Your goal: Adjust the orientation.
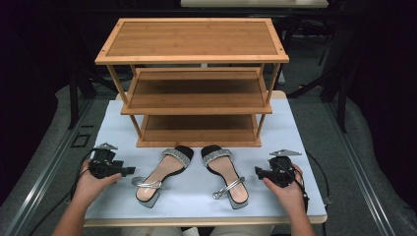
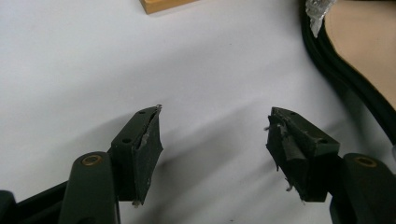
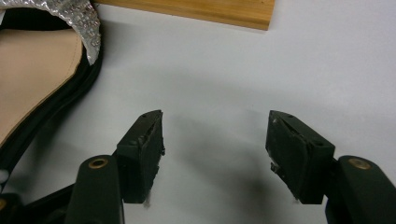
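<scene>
Left hand (image 1: 91, 184): at the near left of the table, wrapped round the left gripper, forearm coming in from the bottom edge.
Left gripper (image 1: 132, 170): low over the white table cover, pointing toward the left sandal; cable trails off behind it. In the left gripper view (image 2: 212, 140) its two black jaws stand well apart with bare cover between them.
Left sandal (image 1: 164, 174): flat on the cover, just right of the left gripper but apart from it; black sole, tan insole, silver glitter toe band, silver heel strap, toe toward the rack. Its edge shows at the upper right of the left gripper view (image 2: 359, 46).
Right sandal (image 1: 225, 172): beside its mate, same make, toe toward the rack, heel strap fallen across the insole. Seen at the upper left of the right gripper view (image 3: 32, 74).
Right gripper (image 1: 256, 170): low over the cover, pointing toward the right sandal, not touching it. In the right gripper view (image 3: 215, 135) jaws spread wide, empty.
Right hand (image 1: 287, 189): near right of the table, holding the right gripper.
Rack (image 1: 194, 54): three-shelf bamboo stand behind both sandals, all shelves bare.
Table cover (image 1: 118, 128): white sheet over the tabletop.
</scene>
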### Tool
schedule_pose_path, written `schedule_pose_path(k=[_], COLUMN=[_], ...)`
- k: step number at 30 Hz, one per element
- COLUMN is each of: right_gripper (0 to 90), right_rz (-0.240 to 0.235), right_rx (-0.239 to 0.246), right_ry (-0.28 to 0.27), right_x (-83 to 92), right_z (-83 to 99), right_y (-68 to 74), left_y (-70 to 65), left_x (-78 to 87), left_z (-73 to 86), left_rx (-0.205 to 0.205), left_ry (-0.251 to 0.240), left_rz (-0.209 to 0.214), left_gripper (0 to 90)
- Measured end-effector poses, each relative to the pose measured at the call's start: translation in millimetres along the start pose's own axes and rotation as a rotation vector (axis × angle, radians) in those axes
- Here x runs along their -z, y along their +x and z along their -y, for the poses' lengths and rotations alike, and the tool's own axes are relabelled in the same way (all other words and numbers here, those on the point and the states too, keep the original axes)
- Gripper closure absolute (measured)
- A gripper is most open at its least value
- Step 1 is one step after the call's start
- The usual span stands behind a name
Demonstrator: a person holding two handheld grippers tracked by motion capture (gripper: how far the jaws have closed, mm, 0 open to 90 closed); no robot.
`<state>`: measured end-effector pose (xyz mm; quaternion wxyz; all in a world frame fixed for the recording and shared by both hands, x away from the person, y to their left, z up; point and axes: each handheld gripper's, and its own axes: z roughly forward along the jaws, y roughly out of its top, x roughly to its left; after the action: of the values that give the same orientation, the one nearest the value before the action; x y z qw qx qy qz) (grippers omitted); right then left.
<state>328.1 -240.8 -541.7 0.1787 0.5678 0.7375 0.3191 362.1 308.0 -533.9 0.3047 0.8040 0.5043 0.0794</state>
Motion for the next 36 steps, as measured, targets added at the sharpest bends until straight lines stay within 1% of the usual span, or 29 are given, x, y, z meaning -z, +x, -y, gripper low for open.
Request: schedule_pose_path(k=[2, 8, 14, 15, 19, 22, 23, 25, 27, 31, 32, 34, 35, 36], right_gripper=[36.3, 36.3, 36.3, 36.3, 36.4, 36.5, 36.5, 36.6, 36.7, 36.7, 36.7, 36.8, 36.7, 36.7], right_rz=[-0.004, 0.003, -0.001, -0.001, -0.003, -0.005, -0.007, -0.017, -0.015, -0.023, -0.03, -0.043, -0.035, -0.042], right_rx=[-0.003, -0.007, -0.008, -0.009, -0.011, -0.024, -0.027, -0.033, -0.038, -0.058, -0.062, -0.064, -0.054, -0.057], right_ry=[0.004, -0.006, -0.001, -0.002, -0.008, -0.019, -0.02, -0.023, -0.026, -0.043, -0.057, -0.05, -0.052, -0.054], right_x=[1.5, 3.8, 3.4, 3.5, 4.9, 5.8, 6.3, 7.2, 8.0, 10.4, 10.6, 12.9, 13.4, 14.0], right_z=[-0.3, -0.6, -0.6, -0.5, -0.8, -1.2, -1.3, -1.0, -0.2, -1.6, -2.1, -3.5, -4.1, -4.7], right_y=[-0.1, -1.1, -1.5, -1.7, -2.2, -3.2, -4.1, -5.8, -6.8, -8.2, -8.1, -6.8, -5.9, -4.4], left_y=[0.6, 2.0, 1.8, 1.2, 0.4, -0.6, -1.6, -2.3, -6.1, -11.1, -13.2, -16.4, -18.1, -19.4], left_x=[2.3, 3.5, 3.6, 3.5, 1.8, 0.8, 0.4, 0.6, 0.4, -2.7, -3.5, -4.3, -3.9, -3.9], left_z=[0.7, 0.6, 0.3, 0.2, -0.5, -3.9, -5.7, -7.7, -13.9, -20.6, -22.5, -25.0, -26.8, -28.2], left_rx=[0.009, 0.015, 0.018, 0.021, 0.017, 0.019, 0.026, 0.021, 0.013, 0.006, 0.004, -0.002, -0.009, -0.01], left_ry=[-0.007, -0.006, -0.008, -0.008, 0.01, 0.01, 0.005, 0.007, -0.009, -0.013, -0.003, -0.002, 0.002, 0.002], left_rz=[-0.001, -0.007, -0.009, -0.005, -0.001, 0.006, 0.015, 0.02, 0.035, 0.043, 0.046, 0.051, 0.057, 0.06], left_gripper=[34.7, 34.7, 34.6, 34.5, 33.6, 33.2, 33.3, 33.2, 33.1, 30.8, 30.2, 30.2, 30.2, 30.3])
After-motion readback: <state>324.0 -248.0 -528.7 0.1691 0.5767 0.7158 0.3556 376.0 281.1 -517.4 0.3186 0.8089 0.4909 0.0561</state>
